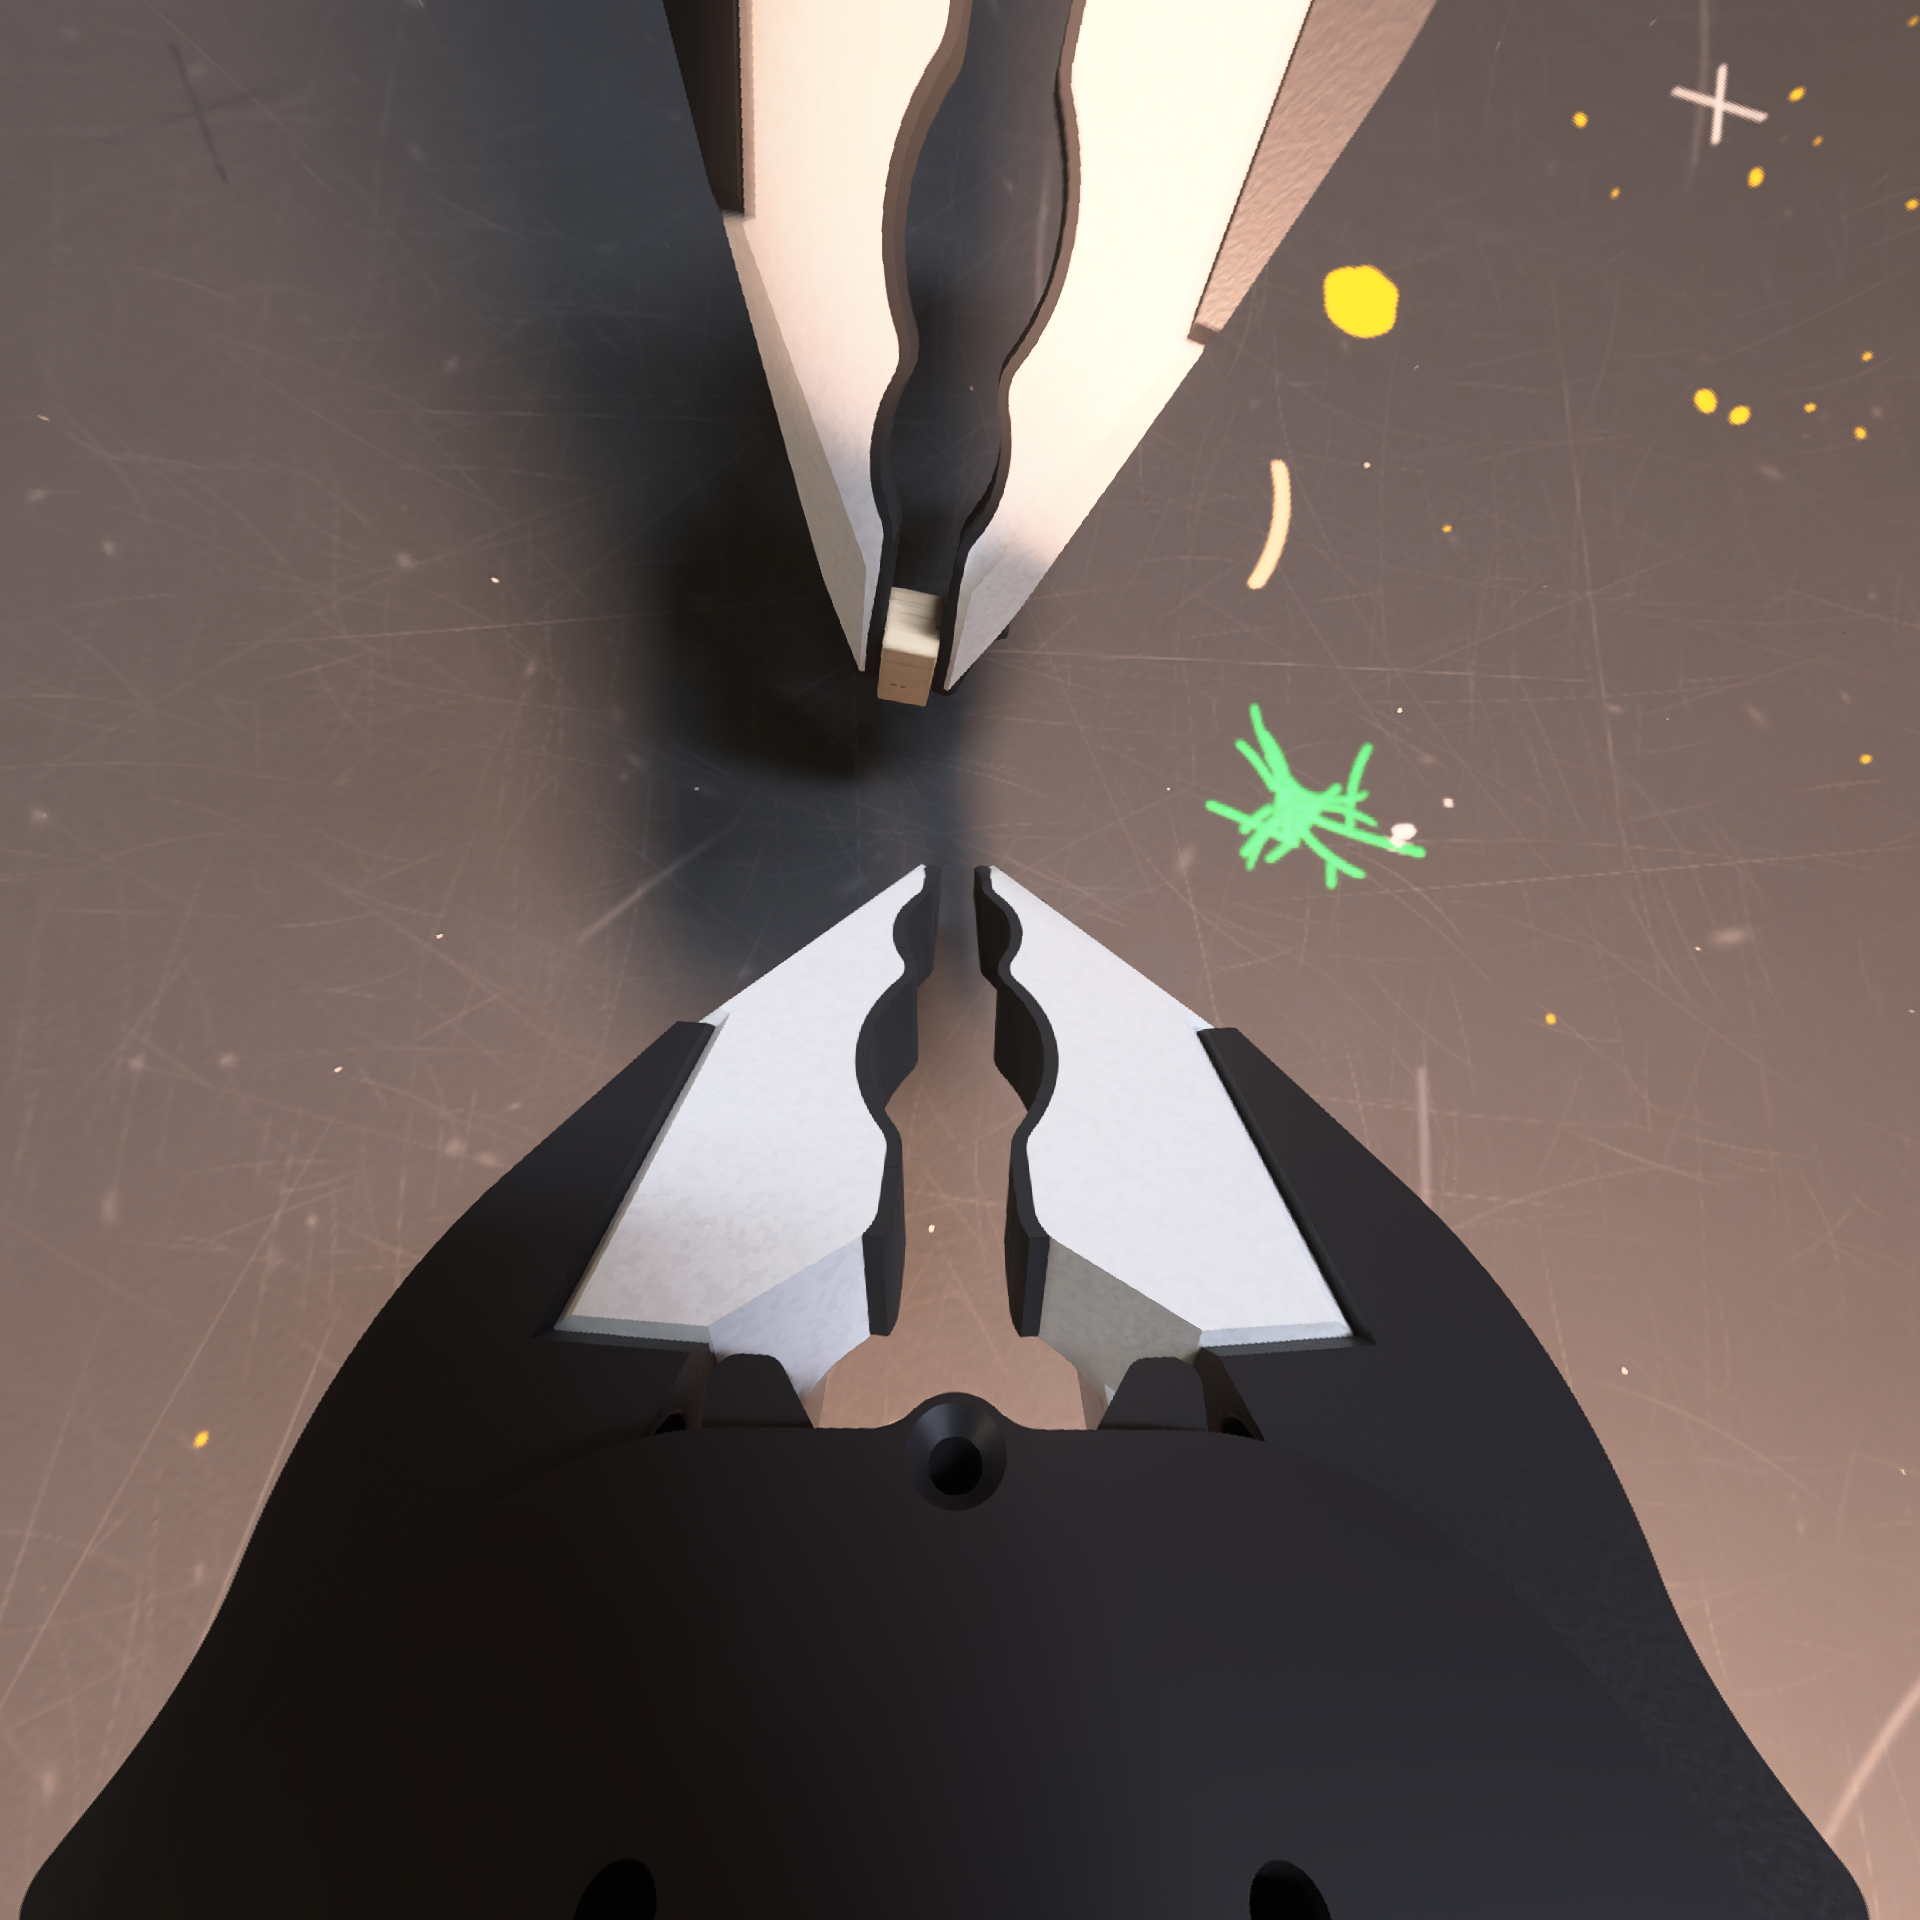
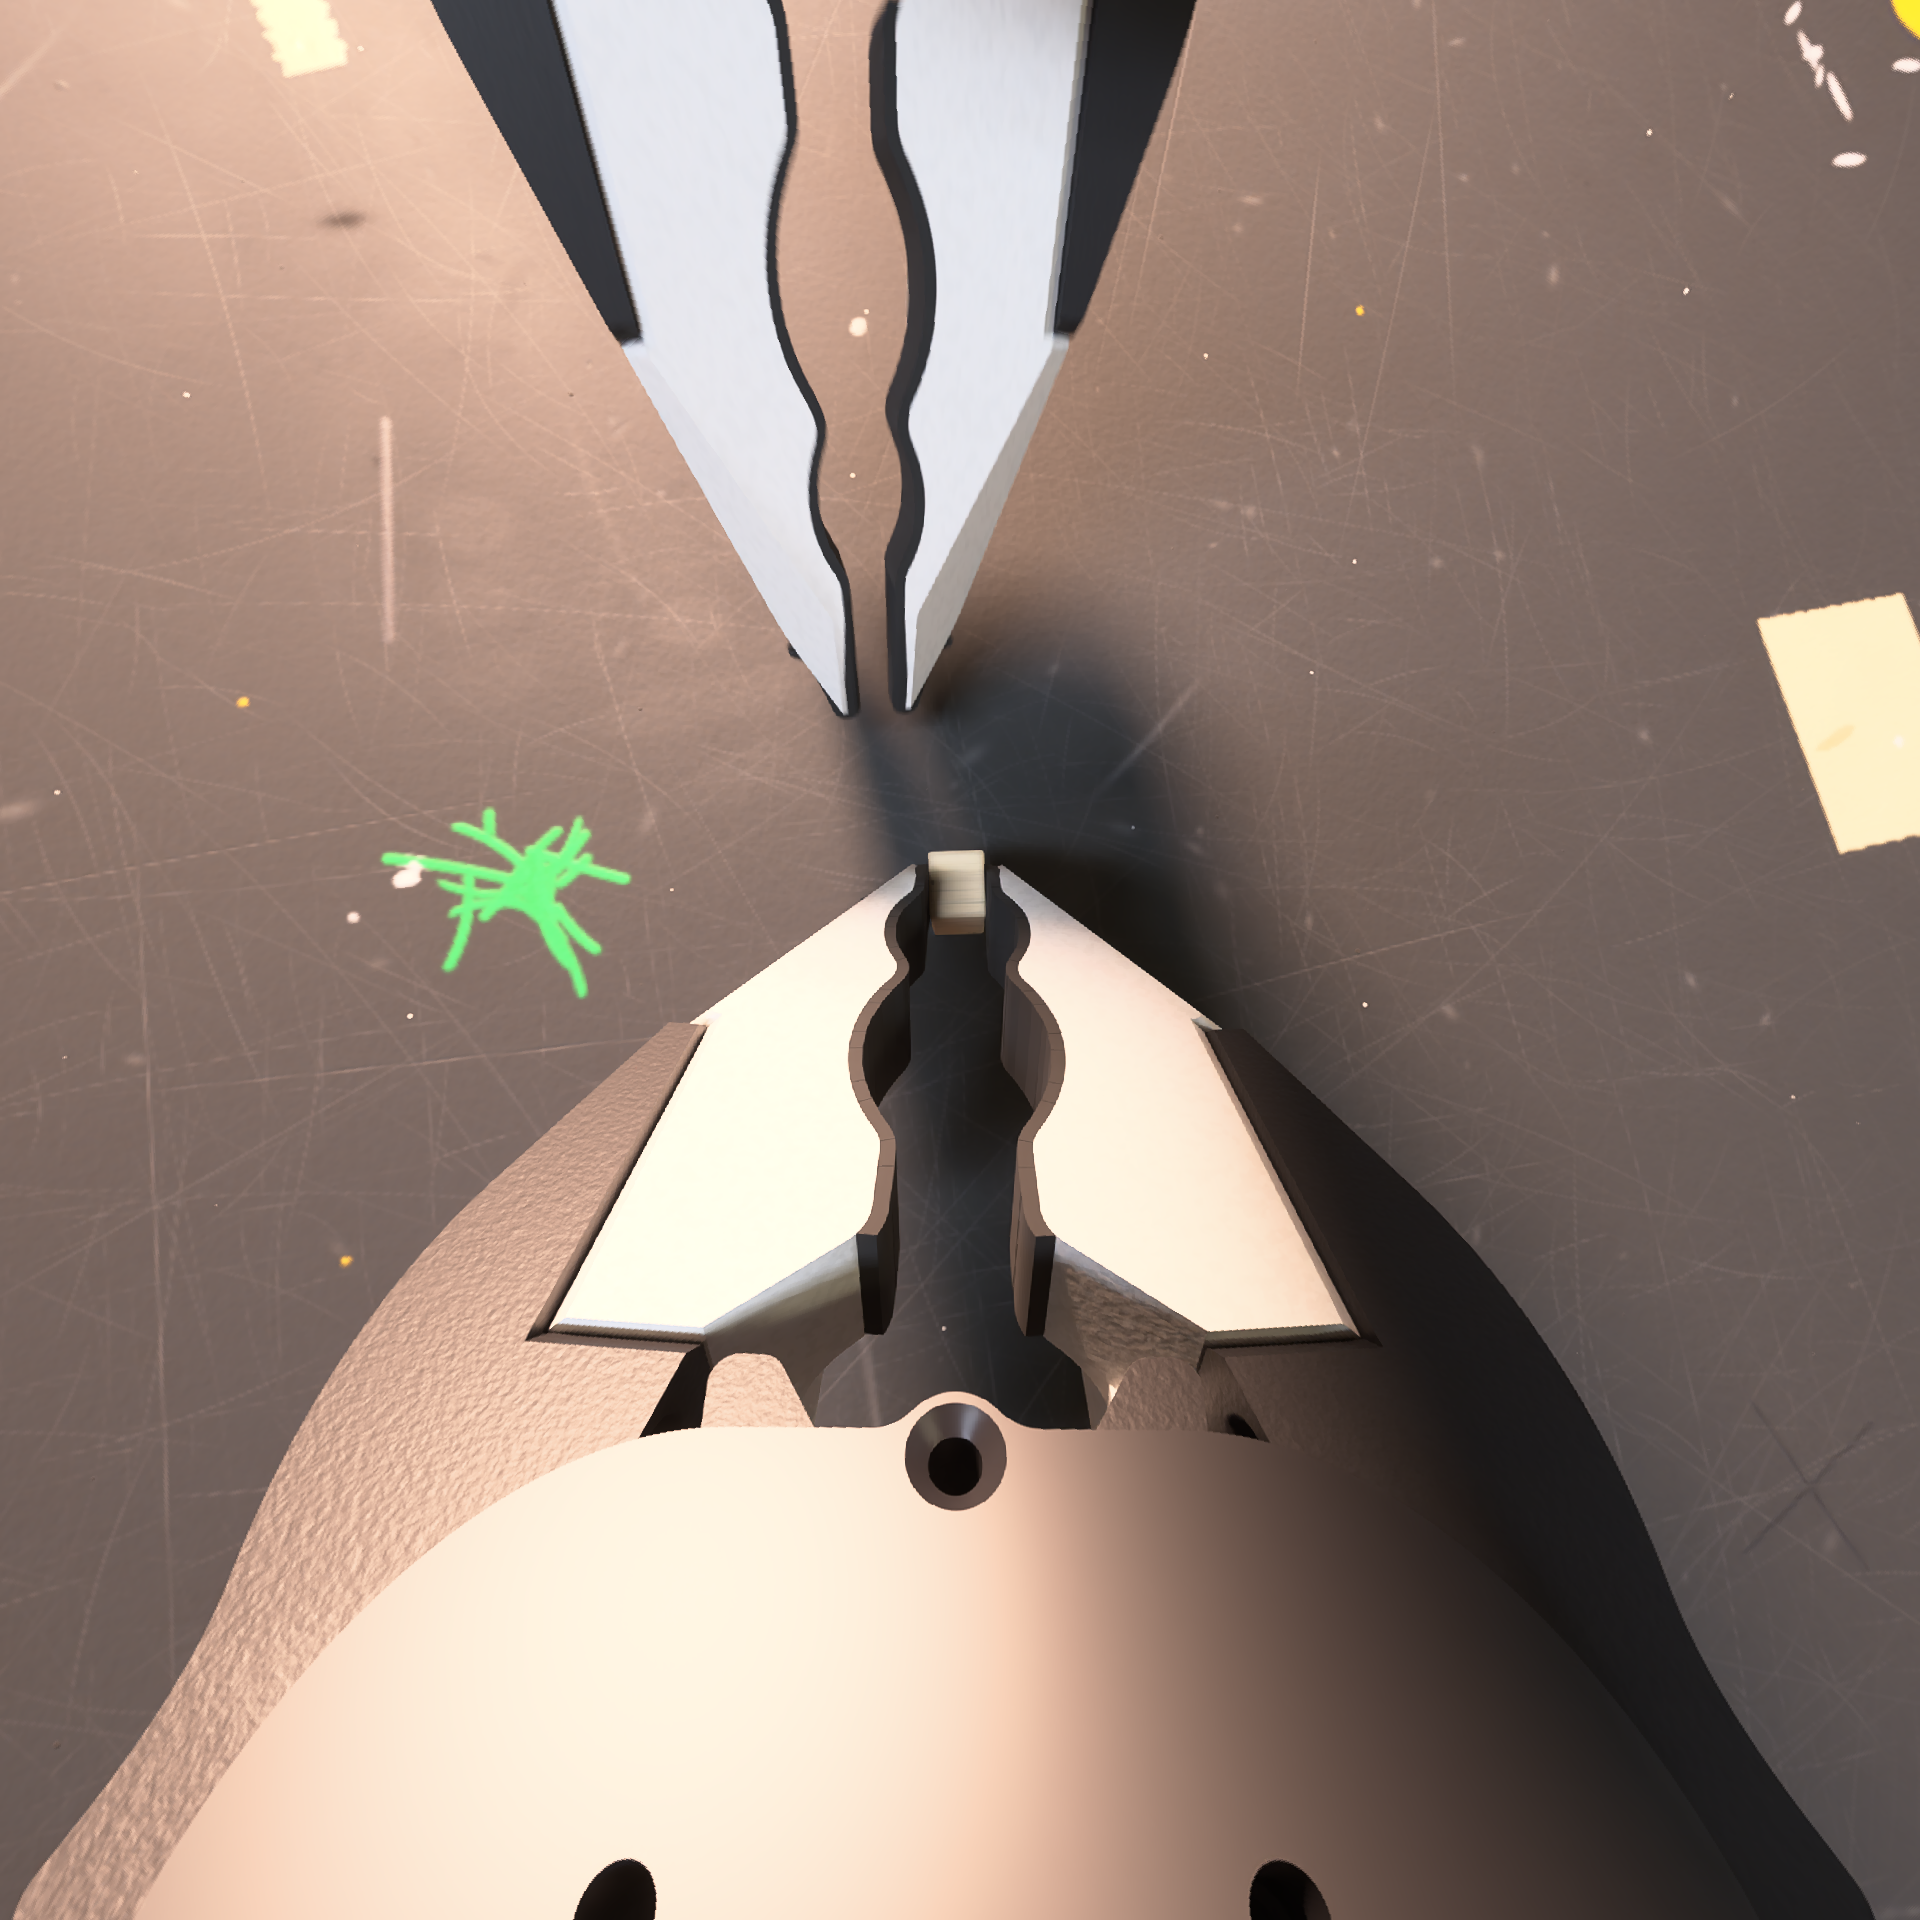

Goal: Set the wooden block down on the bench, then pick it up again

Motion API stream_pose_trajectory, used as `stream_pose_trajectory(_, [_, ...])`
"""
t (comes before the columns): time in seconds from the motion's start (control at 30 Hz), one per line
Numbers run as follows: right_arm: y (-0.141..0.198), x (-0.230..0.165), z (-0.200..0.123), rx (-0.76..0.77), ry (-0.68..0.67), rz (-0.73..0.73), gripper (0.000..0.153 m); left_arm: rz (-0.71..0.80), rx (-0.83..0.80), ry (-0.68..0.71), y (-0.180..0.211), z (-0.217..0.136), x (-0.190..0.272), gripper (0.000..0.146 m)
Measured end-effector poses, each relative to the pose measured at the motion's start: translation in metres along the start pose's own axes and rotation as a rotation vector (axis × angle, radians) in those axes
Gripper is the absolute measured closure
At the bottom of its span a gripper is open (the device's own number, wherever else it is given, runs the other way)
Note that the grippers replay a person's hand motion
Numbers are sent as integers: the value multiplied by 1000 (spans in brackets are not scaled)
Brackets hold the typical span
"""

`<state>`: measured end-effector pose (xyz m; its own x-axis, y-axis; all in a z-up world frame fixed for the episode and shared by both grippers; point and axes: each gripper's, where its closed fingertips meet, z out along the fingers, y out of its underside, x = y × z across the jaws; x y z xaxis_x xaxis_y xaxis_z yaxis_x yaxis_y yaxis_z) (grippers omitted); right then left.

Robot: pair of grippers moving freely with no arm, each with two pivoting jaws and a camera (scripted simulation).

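Closest in on the left wrist view, the left gripper (image 1: 956, 883) points down at the bench (image 1: 364, 727), its jaws drawn narrow with only a thin slot of dark shadow between the tips, and nothing sits in that slot. Just beyond those tips a patch of shade lies on the scratched brown surface. Past it comes the right gripper (image 1: 914, 665), pointing back the opposite way, and there is the wooden block (image 1: 906, 655), a small pale piece pinched at the very ends of its fingers. Off to the side, a green paint splatter (image 1: 1299, 805) marks the bench, with a yellow dot (image 1: 1359, 301) farther out.

Over on the right wrist view, the right gripper (image 2: 958, 883) has its jaws closed on the wooden block (image 2: 956, 891), gripped right at the tips. Whether the block touches the bench below, I cannot tell. Beyond it, the left gripper (image 2: 873, 707) faces in, tips near but apart from the block. The green paint splatter (image 2: 520, 894) lies beside, a cream tape strip (image 2: 1844, 717) well off on the other side.
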<state>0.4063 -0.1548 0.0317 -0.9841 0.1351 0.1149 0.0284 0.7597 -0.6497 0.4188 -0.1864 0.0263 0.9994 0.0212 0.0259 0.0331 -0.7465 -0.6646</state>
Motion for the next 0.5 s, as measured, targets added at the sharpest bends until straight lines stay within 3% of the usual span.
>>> stream_pose_trajectory(0.17, [2, -2, 10, -25, -37, 18, 143, -35, 48, -60, 1, -29, -12, 136])
stream_pose_trajectory(0.33, [-4, -17, 13, -27, -100, 15, 143, -107, 34, -177, 28, -60, -25, 137])
stream_pose_trajectory(0.5, [-7, -26, 22, -44, -116, -9, 143, -170, 44, -179, 49, -62, -16, 136])
